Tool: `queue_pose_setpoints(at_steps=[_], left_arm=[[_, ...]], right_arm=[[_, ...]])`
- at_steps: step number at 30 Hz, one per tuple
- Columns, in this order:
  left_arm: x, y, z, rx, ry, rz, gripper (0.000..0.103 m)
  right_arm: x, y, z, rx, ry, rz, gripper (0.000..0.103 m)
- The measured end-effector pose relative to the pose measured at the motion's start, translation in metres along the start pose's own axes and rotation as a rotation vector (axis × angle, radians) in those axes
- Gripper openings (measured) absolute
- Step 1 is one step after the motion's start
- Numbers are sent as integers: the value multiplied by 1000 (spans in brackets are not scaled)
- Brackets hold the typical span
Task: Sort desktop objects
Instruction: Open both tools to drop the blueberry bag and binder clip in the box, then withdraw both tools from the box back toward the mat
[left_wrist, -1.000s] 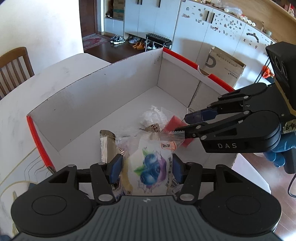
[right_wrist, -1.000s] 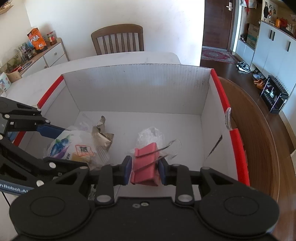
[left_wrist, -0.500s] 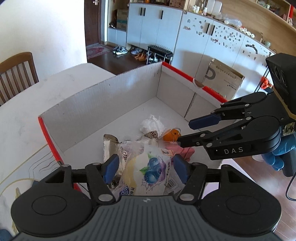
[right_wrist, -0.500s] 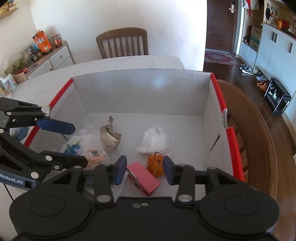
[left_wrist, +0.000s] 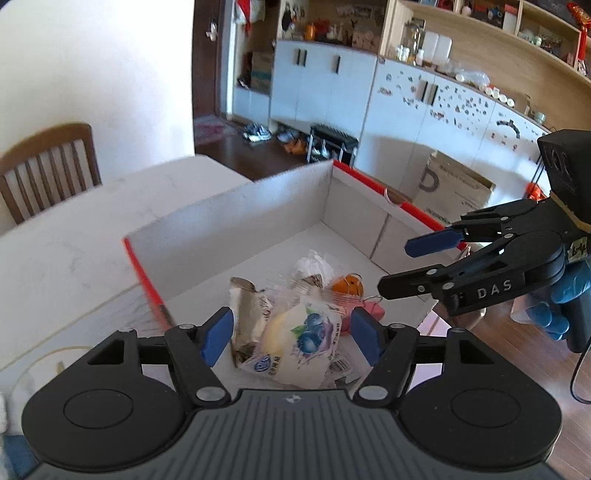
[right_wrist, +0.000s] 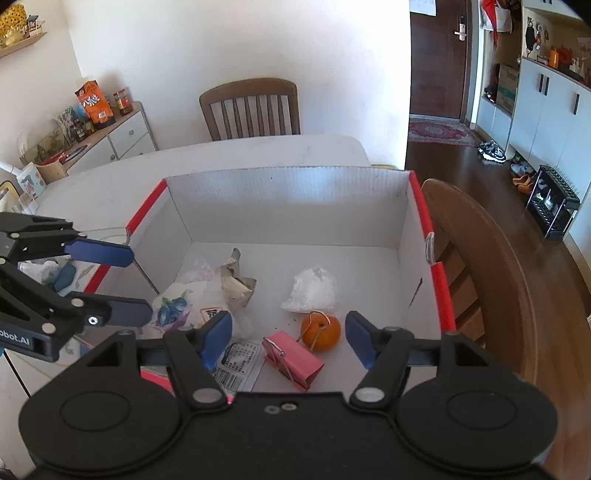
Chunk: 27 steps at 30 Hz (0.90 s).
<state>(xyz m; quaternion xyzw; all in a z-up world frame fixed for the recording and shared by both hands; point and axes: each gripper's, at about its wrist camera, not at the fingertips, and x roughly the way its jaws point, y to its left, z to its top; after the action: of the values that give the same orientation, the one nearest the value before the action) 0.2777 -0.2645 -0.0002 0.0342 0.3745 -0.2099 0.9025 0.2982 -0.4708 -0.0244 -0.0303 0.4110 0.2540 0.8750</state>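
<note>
Right wrist view: white table (right_wrist: 110, 184), wooden chair (right_wrist: 251, 107) behind.

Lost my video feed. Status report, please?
Left gripper and right gripper opening, both empty, above the box. Blueberry packet, pink clip lie inside. Nothing blocking.

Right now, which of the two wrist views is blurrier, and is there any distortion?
Left wrist view: soft with motion blur, the chair and cabinets smeared. Right wrist view: sharper, the pink binder clip crisp. Both show fisheye bending at the edges.
</note>
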Motion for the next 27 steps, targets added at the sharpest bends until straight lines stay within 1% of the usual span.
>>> queue_pose_setpoints(at_steps=[3, 11, 15, 20, 27], left_arm=[[-13, 2, -5, -20, -25, -8, 69], [-42, 6, -18, -29, -77, 3, 70], [-56, 12, -26, -37, -95, 3, 70], [-75, 23, -40, -25, -106, 21, 70], [-105, 52, -60, -43, -127, 32, 70]], right_arm=[[-5, 1, 0, 9, -7, 18, 73], [-16, 23, -3, 2, -20, 40, 75], [-26, 42, -2, -14, -54, 43, 76], [-34, 68, 0, -32, -84, 63, 79], [-36, 116, 2, -86, -96, 71, 82]])
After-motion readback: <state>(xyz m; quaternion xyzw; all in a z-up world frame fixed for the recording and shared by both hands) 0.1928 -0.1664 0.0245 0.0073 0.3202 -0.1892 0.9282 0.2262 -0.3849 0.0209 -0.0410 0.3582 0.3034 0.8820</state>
